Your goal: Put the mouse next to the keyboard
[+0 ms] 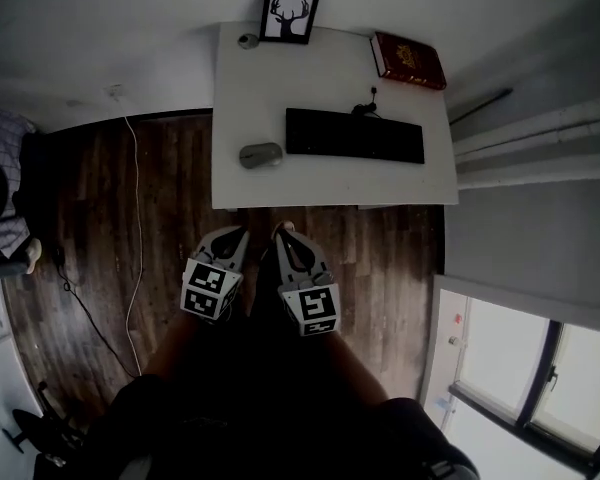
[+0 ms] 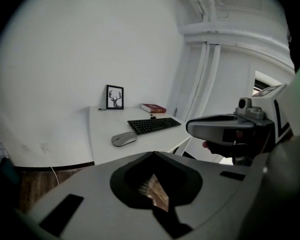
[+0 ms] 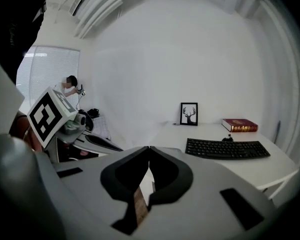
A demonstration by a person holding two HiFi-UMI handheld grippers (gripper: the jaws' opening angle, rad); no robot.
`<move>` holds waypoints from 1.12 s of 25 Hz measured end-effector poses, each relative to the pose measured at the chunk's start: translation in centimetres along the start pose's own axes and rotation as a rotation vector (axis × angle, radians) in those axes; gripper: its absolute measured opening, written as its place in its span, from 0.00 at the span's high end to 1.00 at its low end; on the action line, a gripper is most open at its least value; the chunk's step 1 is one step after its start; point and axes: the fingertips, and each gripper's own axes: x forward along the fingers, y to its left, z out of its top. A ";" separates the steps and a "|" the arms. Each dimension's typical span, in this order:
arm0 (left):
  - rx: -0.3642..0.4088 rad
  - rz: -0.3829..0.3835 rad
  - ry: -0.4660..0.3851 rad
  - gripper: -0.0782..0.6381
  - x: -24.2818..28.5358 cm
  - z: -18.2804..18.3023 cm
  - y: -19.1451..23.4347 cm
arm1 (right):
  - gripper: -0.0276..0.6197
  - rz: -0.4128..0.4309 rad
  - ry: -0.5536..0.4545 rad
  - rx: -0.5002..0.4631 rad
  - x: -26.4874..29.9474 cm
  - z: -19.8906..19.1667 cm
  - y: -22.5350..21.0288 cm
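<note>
Dim, fisheye-warped frames, corners black; daylight seemingly from the window [image 1: 510, 358] at my right; white desk [image 1: 242, 98] brightest, foreground shadowed.

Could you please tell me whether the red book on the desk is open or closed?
Closed: the red book lies flat with its cover facing up, no pages showing.

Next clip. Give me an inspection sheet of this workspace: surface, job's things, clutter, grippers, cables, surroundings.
Surface: white desk against the wall.
Job's things: mouse lies left of the keyboard, with a gap between them.
Clutter: framed deer picture, red book and small round object along the back edge.
Grippers: left gripper and right gripper both shut, empty, over the floor short of the desk.
Cables: white cable trails across the floor at left.
Surroundings: wood floor, window at right.
</note>
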 end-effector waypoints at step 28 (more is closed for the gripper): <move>-0.152 0.176 0.205 0.89 10.2 4.2 10.0 | 0.92 0.613 0.377 -0.448 15.5 -1.8 -5.0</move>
